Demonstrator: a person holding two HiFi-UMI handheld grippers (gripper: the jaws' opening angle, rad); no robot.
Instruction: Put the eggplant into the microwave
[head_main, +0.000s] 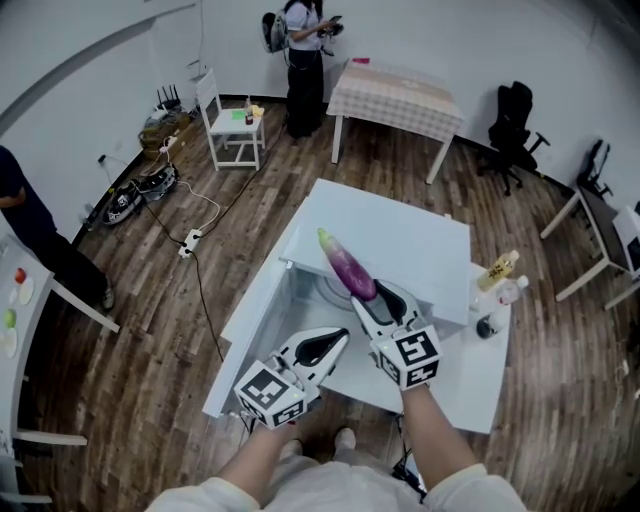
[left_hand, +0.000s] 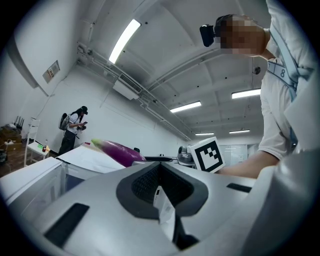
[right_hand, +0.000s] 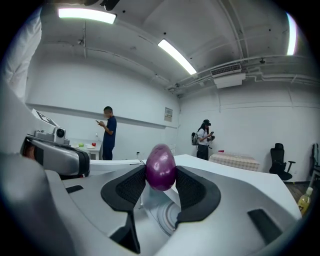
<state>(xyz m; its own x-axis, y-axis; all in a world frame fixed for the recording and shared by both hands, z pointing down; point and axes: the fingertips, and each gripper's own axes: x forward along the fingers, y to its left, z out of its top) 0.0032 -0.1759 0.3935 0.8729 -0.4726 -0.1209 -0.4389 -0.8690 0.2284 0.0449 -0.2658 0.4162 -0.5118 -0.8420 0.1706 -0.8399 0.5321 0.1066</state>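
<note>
Forearms (head_main: 440, 430) at bottom of head view, each w/ a gripper, over a white surface (head_main: 470, 395). Far L: microwave door (head_main: 250, 325) swung open. L gripper (head_main: 336, 342) sits just in front of the open cavity, jaws together w/ nothing gripped, tips aimed at the opening. Just R of it, R gripper (head_main: 366, 298) has its jaws clamped on the purple butt end of the eggplant (head_main: 345, 265). Veg tilts up & away, pale green tip highest, in the air over the front of the cavity, touching nothing but the jaws. Turntable (right_hand: 167, 216) shows below the R jaws. White microwave (head_main: 410, 240) body lies behind & to the R. Far R on the surface: bottles (head_main: 497, 272), near the microwave's side.
</note>
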